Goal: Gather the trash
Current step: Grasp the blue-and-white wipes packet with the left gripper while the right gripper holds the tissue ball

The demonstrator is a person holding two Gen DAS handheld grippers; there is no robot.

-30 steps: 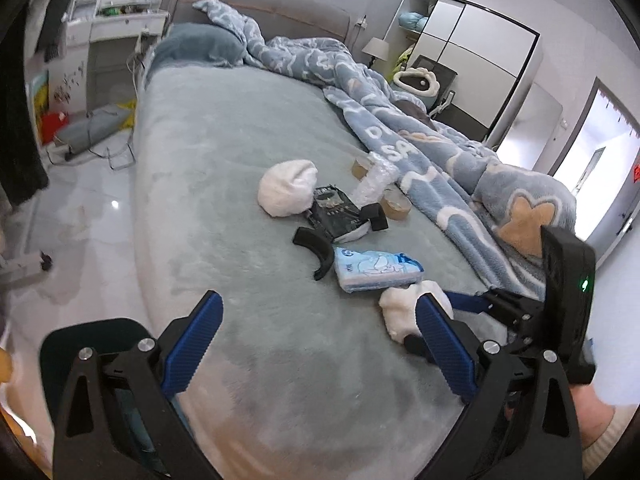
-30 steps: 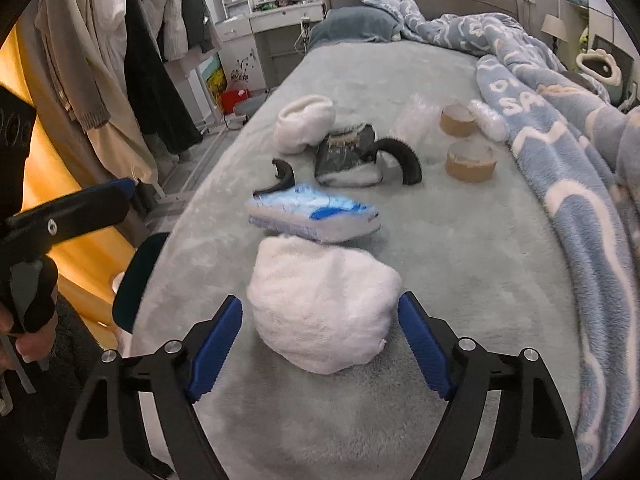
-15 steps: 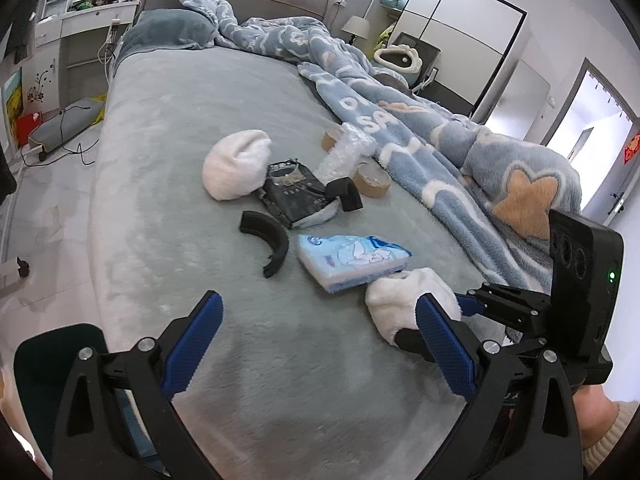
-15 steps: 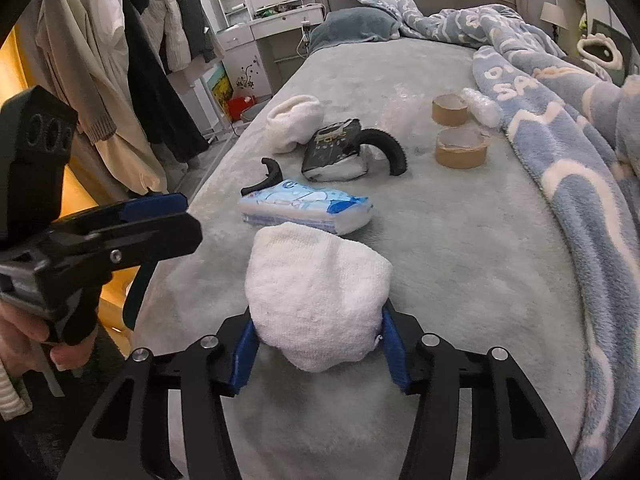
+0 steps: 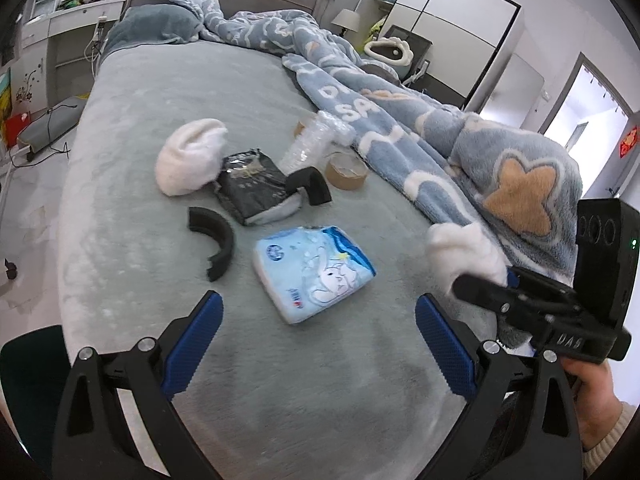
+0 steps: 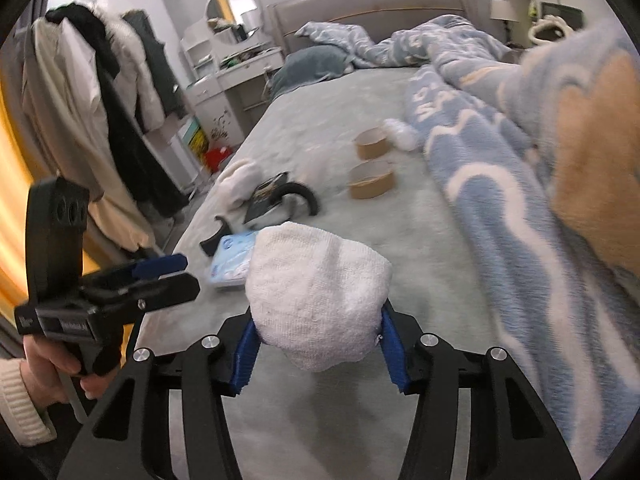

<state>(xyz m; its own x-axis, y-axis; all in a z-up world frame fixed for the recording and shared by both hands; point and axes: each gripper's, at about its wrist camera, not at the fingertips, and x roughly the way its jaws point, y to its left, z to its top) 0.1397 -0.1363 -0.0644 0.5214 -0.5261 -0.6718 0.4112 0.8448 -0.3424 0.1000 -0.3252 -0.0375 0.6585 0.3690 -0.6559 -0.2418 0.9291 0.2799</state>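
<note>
My right gripper [image 6: 316,354] is shut on a white balled towel [image 6: 316,296] and holds it lifted above the bed; the towel also shows in the left wrist view [image 5: 464,256]. My left gripper [image 5: 318,340] is open and empty, low over the grey bed [image 5: 160,120], just short of a blue tissue pack [image 5: 314,270]. Beyond lie a curved black foam piece [image 5: 214,240], a black packet [image 5: 252,184], a second black foam piece [image 5: 310,184], another white towel ball [image 5: 188,160], a crumpled clear plastic cup [image 5: 310,144] and a brown tape roll [image 5: 346,170].
A blue fleece blanket [image 5: 460,152] is heaped along the bed's right side. A second tape roll [image 6: 372,143] lies further back. Coats [image 6: 100,120] hang left of the bed, beside a white dresser [image 6: 236,76]. A dark chair [image 5: 28,372] stands at the near left.
My right gripper closed on the white towel ball and lifted it off the bed, moving right towards the blanket. My left gripper swung towards the tissue pack and stayed open.
</note>
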